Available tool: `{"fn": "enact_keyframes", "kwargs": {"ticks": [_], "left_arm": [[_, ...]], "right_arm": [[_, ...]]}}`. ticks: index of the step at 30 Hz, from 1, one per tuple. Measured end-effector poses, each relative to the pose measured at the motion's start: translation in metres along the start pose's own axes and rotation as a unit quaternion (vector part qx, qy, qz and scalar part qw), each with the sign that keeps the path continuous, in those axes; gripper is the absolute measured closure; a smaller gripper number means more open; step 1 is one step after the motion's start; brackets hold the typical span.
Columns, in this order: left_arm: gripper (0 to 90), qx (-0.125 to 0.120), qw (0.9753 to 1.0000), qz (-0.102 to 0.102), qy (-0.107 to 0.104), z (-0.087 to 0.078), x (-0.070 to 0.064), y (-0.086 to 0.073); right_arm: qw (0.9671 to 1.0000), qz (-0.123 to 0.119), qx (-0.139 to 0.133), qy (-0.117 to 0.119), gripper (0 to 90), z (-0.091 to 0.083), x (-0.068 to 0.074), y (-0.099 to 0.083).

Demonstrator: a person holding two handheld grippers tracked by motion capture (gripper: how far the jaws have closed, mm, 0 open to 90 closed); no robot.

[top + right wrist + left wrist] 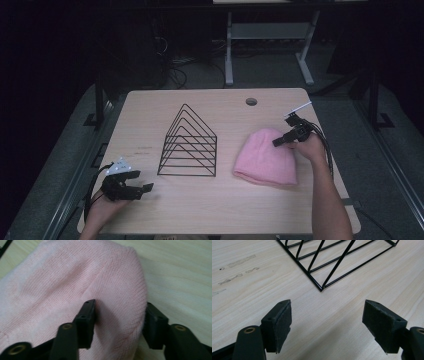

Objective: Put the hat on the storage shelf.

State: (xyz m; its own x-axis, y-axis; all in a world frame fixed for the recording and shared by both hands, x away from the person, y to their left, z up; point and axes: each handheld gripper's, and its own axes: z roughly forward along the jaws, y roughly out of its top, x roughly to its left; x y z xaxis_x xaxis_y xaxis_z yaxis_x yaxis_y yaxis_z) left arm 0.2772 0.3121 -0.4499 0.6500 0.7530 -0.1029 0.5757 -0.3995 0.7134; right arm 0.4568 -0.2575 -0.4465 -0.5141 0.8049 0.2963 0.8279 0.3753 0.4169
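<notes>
**Right gripper pinches a fold of pink knit hat as left gripper waits by wire rack**

On a pale wood-grain table [150, 107], a soft pink knitted beanie hat [266, 156] lies flat on the right half, its rounded crown toward the far edge and its open brim toward the person. The right gripper [286, 139], held in the person's right hand [311, 146], sits at the hat's right edge near the crown. In the right gripper view its two black jaws have come in on either side of a raised fold of the pink knit [117, 315], one jaw pressing into the fabric from the top, the other at the hat's outer edge, so the cloth bunches between them. To the left of the hat, well apart from it, stands a black wire file rack with triangular dividers [189, 144]. The left gripper [141, 189] rests low near the table's front left corner, jaws spread wide with bare tabletop between them; the rack's near corner [321, 288] lies just ahead of it.
</notes>
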Motion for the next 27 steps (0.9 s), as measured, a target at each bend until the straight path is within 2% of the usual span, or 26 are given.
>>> {"fn": "enact_keyframes", "kwargs": {"ticks": [3,8,12,17,21,23,26,27], "left_arm": [[23.7,-0.001,1.0000,-0.002,0.002,-0.001,0.001,0.000],[23.8,-0.001,1.0000,-0.004,0.002,-0.001,0.002,0.000],[23.7,-0.007,0.9999,-0.013,0.001,0.000,0.003,0.001],[24.1,-0.004,0.9999,-0.011,-0.001,-0.001,0.003,0.000],[24.1,-0.001,0.9999,-0.014,-0.001,0.000,0.002,0.000],[24.0,-0.001,1.0000,-0.008,-0.004,0.000,0.002,-0.001],[24.0,0.000,0.9999,-0.013,-0.005,0.002,0.001,0.000],[24.1,0.002,1.0000,-0.007,-0.004,0.001,0.002,0.001]], "right_arm": [[0.9999,-0.004,-0.008,0.008,67.9,-0.001,0.001,-0.002],[0.9997,-0.009,-0.014,0.016,75.4,-0.008,0.003,-0.003],[0.9992,-0.008,-0.027,0.029,76.5,-0.017,0.005,-0.005],[0.9976,-0.015,-0.048,0.048,77.0,-0.026,0.009,-0.010],[0.9970,-0.022,-0.054,0.051,77.2,-0.032,0.011,-0.012],[0.9952,-0.027,-0.073,0.060,77.3,-0.041,0.013,-0.014],[0.9942,-0.031,-0.082,0.062,77.4,-0.051,0.017,-0.014],[0.9938,-0.032,-0.085,0.064,77.4,-0.055,0.018,-0.014]]}}
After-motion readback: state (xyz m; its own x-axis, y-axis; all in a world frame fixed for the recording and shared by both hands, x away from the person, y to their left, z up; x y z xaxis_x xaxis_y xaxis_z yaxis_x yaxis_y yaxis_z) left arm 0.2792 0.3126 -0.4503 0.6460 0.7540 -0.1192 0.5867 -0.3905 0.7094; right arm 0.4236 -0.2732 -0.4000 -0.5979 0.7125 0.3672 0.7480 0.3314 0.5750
